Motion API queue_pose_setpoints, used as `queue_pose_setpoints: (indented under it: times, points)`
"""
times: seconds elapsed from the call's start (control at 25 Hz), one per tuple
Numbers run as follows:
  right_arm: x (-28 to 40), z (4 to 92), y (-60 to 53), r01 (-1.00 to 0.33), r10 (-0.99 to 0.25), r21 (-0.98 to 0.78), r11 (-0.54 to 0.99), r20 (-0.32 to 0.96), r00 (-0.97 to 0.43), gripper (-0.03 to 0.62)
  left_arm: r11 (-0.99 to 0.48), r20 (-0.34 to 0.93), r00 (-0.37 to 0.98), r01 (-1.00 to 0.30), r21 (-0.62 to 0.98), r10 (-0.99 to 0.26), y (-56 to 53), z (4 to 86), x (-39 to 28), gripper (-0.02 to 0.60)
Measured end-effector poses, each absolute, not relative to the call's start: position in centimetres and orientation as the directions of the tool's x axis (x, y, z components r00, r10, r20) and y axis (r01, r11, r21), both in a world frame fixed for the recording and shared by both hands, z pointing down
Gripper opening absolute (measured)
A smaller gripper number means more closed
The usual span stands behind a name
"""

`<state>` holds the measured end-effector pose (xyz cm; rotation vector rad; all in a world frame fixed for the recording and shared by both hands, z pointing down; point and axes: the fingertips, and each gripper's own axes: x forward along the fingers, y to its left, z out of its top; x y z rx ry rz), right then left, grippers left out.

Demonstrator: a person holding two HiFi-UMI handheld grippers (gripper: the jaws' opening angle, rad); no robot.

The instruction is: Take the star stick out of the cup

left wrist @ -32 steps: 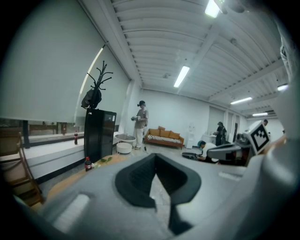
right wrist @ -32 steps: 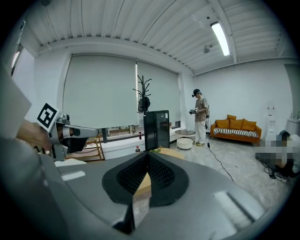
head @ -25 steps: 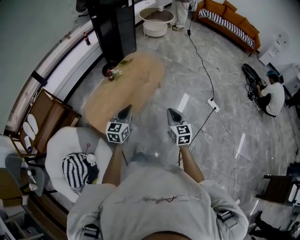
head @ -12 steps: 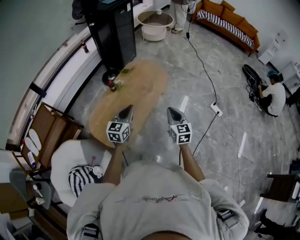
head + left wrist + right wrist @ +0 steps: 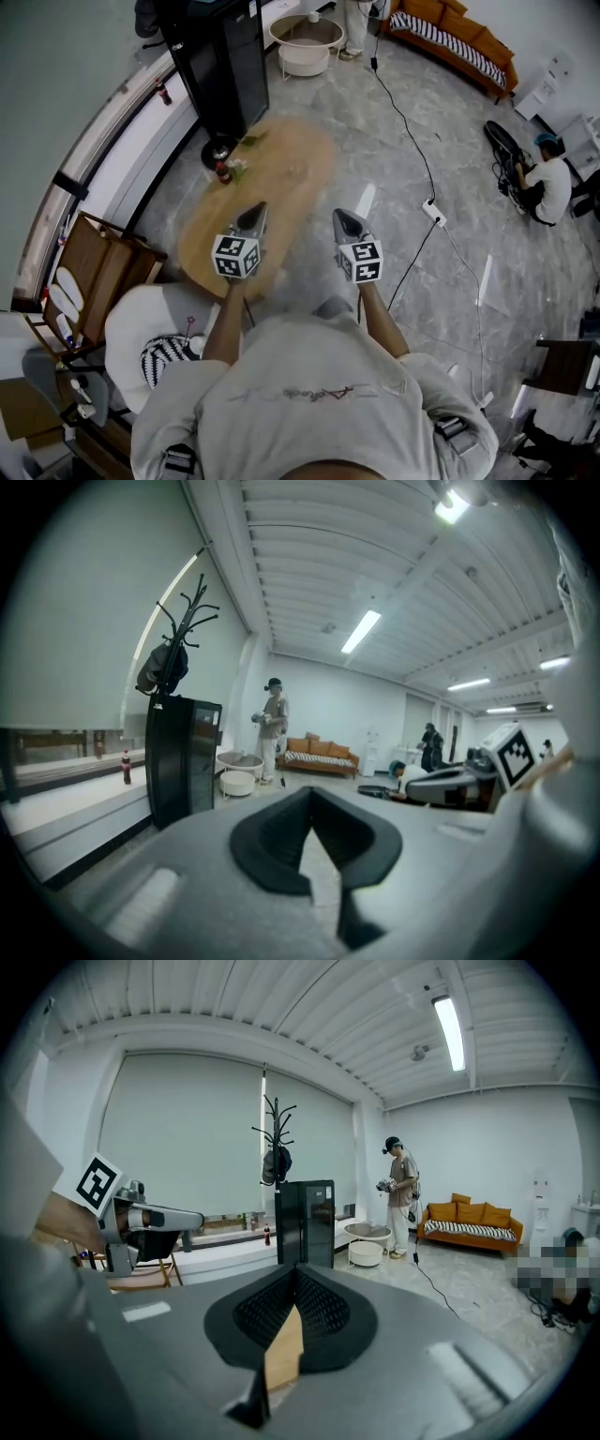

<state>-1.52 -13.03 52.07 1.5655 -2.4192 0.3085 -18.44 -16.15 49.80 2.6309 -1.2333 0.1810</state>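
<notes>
An oval wooden table (image 5: 272,187) stands ahead of me. At its far left end are a dark bottle (image 5: 223,173) and some small green and pale items (image 5: 246,142), too small to name; I cannot pick out a cup there. A thin stick with a small red star top (image 5: 190,322) pokes up beside the striped cushion (image 5: 169,354) on the white armchair at lower left. My left gripper (image 5: 253,211) hangs over the table's near edge, shut and holding nothing. My right gripper (image 5: 341,217) hovers over the floor just right of the table, jaws together and also holding nothing.
A black cabinet (image 5: 220,56) stands behind the table, with a round white side table (image 5: 305,42) and an orange sofa (image 5: 450,37) further back. A cable and power strip (image 5: 431,211) cross the floor on the right. A wooden chair (image 5: 103,253) stands left. One person sits at right (image 5: 544,183).
Both grippers have travelled forward side by side toward the wooden table, and the left one now reaches over its near edge. Both stayed shut. The armchair has slipped further back at lower left.
</notes>
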Motion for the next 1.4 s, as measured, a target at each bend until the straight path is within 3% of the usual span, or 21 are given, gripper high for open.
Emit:
queue_pose_setpoints:
  times: [0.64,1.4]
  points:
    - [-0.1,52.5,-15.6,-0.924,-0.879,-0.047,0.381,0.291,-0.377,0.005,-0.648,0.212,0.660,-0.750,0.133,-0.721,-19.2,50.1,-16.6,-0.003]
    - [6.5,52.3,-27.5,-0.915,-0.872,-0.047,0.400,0.288,-0.396,0.005,-0.629,0.212,0.640,-0.768,0.122,-0.739,-30.8,49.5,-9.9,-0.003]
